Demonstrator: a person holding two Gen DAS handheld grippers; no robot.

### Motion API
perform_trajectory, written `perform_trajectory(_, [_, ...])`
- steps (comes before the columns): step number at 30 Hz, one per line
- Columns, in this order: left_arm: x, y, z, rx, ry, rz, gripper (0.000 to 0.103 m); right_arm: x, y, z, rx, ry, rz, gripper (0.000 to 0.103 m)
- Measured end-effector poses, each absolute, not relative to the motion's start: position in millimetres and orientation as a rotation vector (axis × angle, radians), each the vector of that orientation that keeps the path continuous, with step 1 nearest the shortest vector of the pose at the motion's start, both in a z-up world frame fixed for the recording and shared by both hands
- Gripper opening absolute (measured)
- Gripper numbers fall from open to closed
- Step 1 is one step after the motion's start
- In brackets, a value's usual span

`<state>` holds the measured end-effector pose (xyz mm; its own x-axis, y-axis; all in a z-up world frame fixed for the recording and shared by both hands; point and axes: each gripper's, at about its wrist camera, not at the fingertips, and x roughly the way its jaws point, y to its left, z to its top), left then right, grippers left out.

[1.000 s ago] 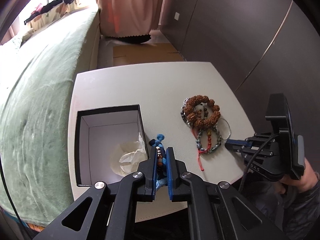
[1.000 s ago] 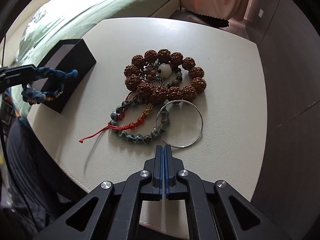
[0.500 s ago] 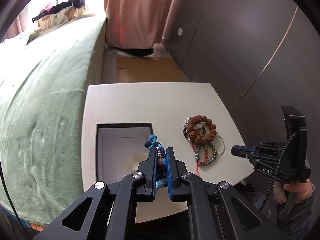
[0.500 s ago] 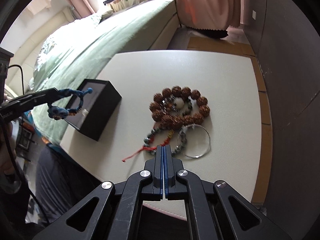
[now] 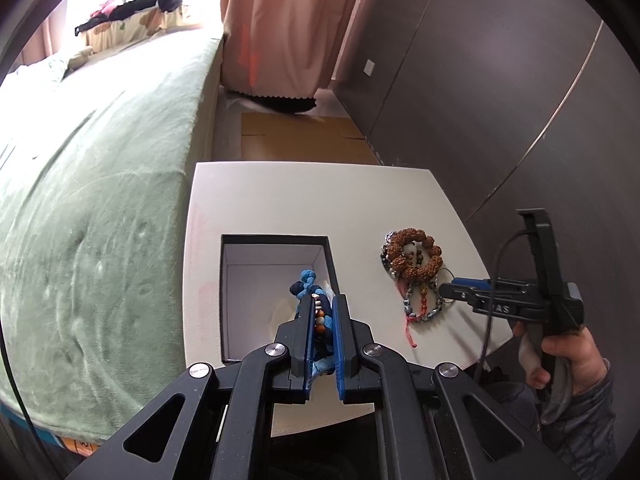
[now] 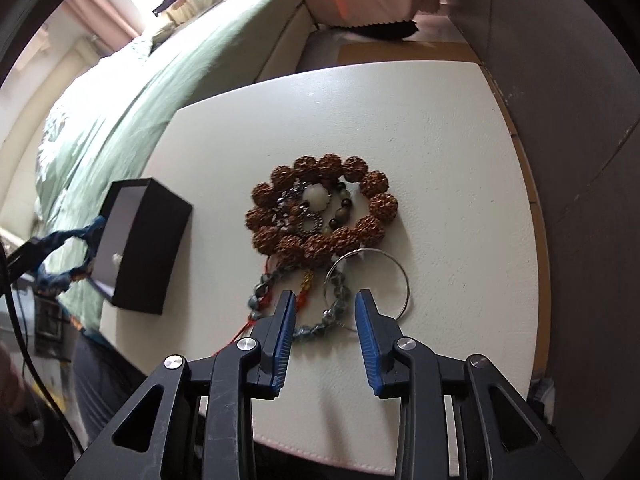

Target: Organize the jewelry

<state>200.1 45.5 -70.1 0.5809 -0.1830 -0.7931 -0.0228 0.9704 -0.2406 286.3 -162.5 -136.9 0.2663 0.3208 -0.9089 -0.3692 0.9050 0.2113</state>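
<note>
My left gripper (image 5: 323, 312) is clamped on the blue cord bracelet (image 5: 308, 286), which hangs low in the frame's centre above the open black box (image 5: 276, 238), because that box is where I judge it should go. My right gripper (image 6: 325, 312) has just been opening and its jaws stand partly apart with nothing pinched; they straddle the grey bead bracelet (image 6: 316, 326) at lower centre, probably my next pick. Just above, touching it, lie the thin metal ring (image 6: 402, 272) and the brown bead bracelet (image 6: 320, 208) on the white table (image 6: 440, 140).
</note>
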Motion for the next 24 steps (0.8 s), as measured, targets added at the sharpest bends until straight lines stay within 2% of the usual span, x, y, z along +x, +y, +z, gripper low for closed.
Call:
perform_trajectory(9, [198.2,54.9,-73.9,-0.248,0.954,-0.08,0.008,303.6,-142.7,-147.4,-0.088,1.244,0.405,0.031])
perform_trajectory(10, [198.1,55.6,-74.8,-0.25,0.956,-0.08,0.008,304.2,-142.8,-147.6,-0.089,1.244,0.4,0.03])
perform_trajectory(12, [197.6,56.9,-76.2,-0.252,0.958,-0.08,0.008,304.1,-142.3,-147.8,-0.081,1.246,0.408,0.009])
perform_trajectory(13, [197.6,57.3,-77.0,-0.253,0.958,-0.079,0.008,303.1,-143.0,-146.0,-0.065,1.244,0.418,0.005])
perform_trajectory(21, [199.7,56.3,-78.7,-0.259,0.954,-0.088,0.008,292.8,-149.9,-128.7,-0.036,1.192,0.433,0.002])
perform_trajectory(24, [198.2,56.6,-78.9,-0.259,0.952,-0.091,0.008,294.9,-151.3,-130.8,-0.055,1.234,0.404,0.002])
